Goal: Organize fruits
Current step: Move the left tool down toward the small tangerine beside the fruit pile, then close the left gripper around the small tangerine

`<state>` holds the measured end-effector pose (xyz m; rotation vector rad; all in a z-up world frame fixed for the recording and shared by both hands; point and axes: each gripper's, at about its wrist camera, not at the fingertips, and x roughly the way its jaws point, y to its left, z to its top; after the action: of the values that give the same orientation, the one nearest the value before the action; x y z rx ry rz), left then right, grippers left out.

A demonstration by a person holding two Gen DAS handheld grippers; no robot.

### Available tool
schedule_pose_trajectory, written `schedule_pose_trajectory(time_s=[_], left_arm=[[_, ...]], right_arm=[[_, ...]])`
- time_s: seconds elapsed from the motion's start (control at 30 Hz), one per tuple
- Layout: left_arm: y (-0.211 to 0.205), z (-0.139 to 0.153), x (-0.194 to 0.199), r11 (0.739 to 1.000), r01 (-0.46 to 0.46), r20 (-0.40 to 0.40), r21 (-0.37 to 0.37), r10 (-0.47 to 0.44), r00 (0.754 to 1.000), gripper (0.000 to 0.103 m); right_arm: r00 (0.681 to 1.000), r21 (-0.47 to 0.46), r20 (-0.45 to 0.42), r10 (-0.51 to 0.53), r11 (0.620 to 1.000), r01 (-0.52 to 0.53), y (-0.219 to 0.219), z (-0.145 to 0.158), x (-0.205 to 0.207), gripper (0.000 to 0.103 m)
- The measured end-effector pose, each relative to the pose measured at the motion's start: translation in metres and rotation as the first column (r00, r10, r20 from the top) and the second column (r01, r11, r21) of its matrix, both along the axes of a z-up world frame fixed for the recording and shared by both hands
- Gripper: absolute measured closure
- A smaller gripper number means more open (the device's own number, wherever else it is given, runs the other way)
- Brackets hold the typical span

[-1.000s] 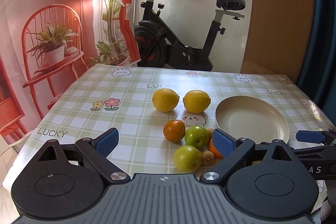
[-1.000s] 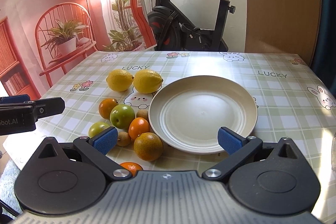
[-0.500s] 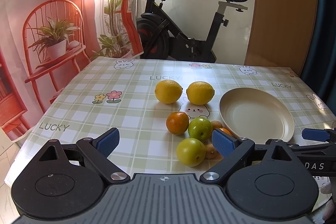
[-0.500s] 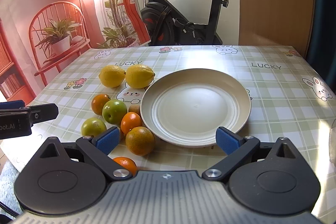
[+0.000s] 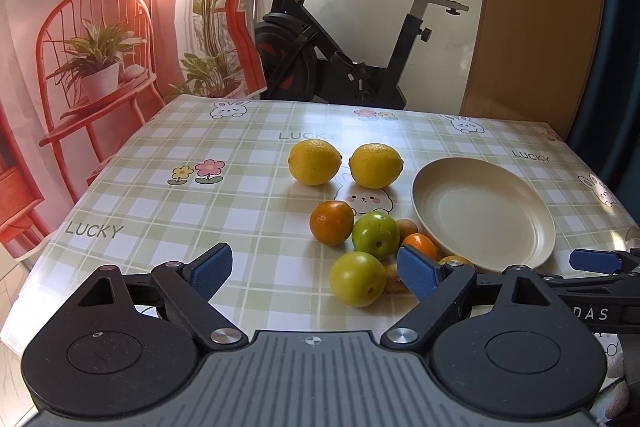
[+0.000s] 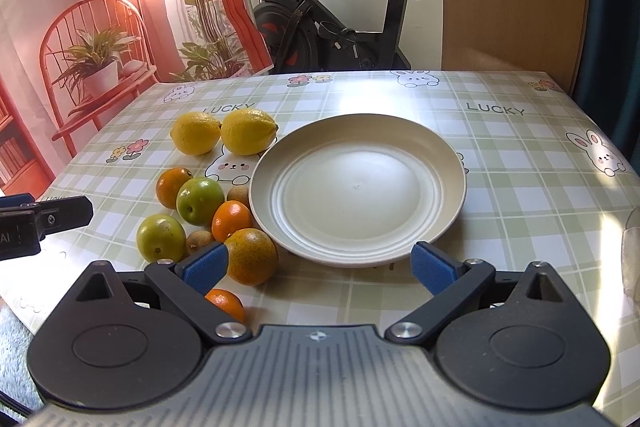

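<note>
The counter (image 6: 500,155) is cut off at my edges. The plate (image 6: 358,187) sits bare on it. All the fruit lies left of the plate: two lemons (image 6: 248,131), green apples (image 6: 200,201), oranges (image 6: 250,257). One small orange (image 6: 226,303) hides behind my right hand-held gripper (image 6: 318,267), which gapes wide, holding nothing. My left hand-held gripper (image 5: 314,267) is closing on nothing.

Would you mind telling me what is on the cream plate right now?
Nothing: the plate is bare across the whole surface in the right wrist view. All the fruit lies on the tablecloth to its left. Only a sliver of its near rim hides behind the right gripper.
</note>
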<state>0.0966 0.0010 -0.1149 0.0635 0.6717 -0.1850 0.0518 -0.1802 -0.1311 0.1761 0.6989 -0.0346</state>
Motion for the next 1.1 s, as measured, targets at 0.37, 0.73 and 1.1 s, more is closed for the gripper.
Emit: schedule_pose_trajectory(time_s=[0.37,0.73,1.1], left_arm=[[0.0,-0.01,0.003,0.994,0.071,-0.058,-0.087,-0.077,0.995,0.037],[-0.007,-0.035,0.014,0.976,0.154,-0.161,-0.153,-0.179,0.971,0.045],[-0.023,-0.054,0.024,0.954,0.246,-0.238,-0.168,-0.282,0.929,0.052]], right_arm=[[0.991,-0.041,-0.048,0.125,0.991,-0.127,0.023,-0.004,-0.002,0.017],[0.961,-0.038,-0.097,0.26,0.964,-0.264,0.04,-0.021,0.004,0.041],[0.917,-0.049,-0.104,0.384,0.919,-0.391,0.055,-0.033,0.008,0.051]])
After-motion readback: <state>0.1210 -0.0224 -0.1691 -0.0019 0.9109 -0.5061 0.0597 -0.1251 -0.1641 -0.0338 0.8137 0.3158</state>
